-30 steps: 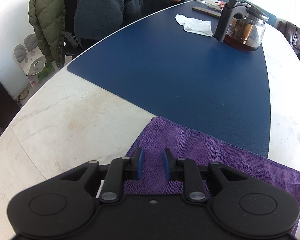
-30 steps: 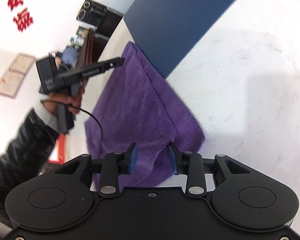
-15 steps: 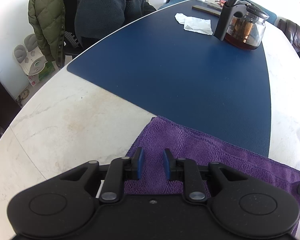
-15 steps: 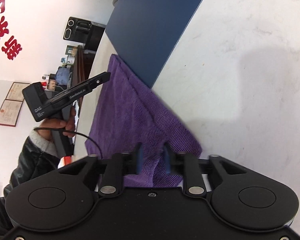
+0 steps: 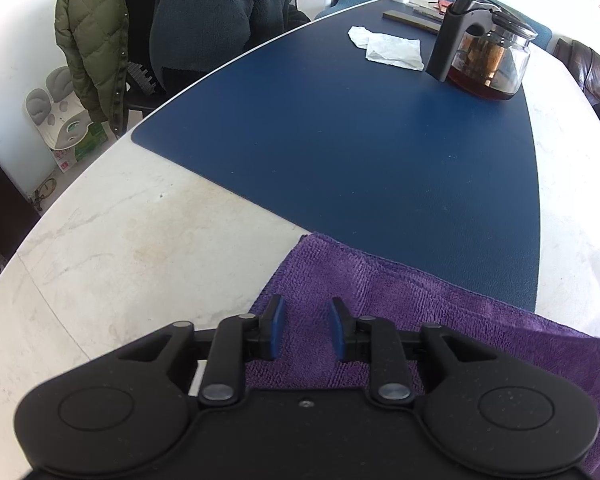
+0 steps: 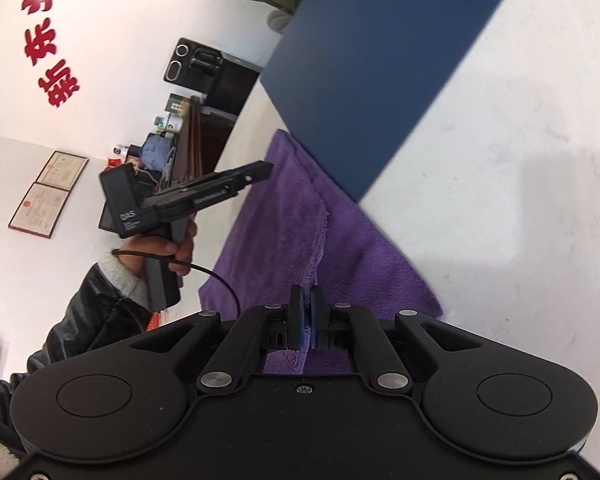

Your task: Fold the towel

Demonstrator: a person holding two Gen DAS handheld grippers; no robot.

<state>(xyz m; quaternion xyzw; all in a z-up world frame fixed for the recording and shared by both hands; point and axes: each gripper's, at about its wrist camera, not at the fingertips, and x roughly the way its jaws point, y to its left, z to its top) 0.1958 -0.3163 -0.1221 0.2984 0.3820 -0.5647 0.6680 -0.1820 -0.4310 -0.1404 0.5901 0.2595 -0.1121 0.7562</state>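
Note:
A purple towel (image 5: 384,300) lies on the white table, its far edge on the blue mat; it also shows in the right wrist view (image 6: 284,232). My left gripper (image 5: 305,324) is open and hovers just above the towel's left end, its fingers apart with cloth beneath them. My right gripper (image 6: 308,312) is shut on a raised ridge of the towel at its right end, and the cloth lifts toward the pads. The left gripper also shows in the right wrist view (image 6: 260,168), held in a hand over the towel's far end.
A blue mat (image 5: 360,136) covers the table's middle. A glass teapot (image 5: 484,60) and crumpled white paper (image 5: 388,46) sit at its far end. Jackets (image 5: 180,24) hang on chairs beyond the white table (image 5: 120,240) edge at the left.
My right gripper has closed from open onto the towel's right end and pinched up a fold. My left gripper has stayed open over the left end.

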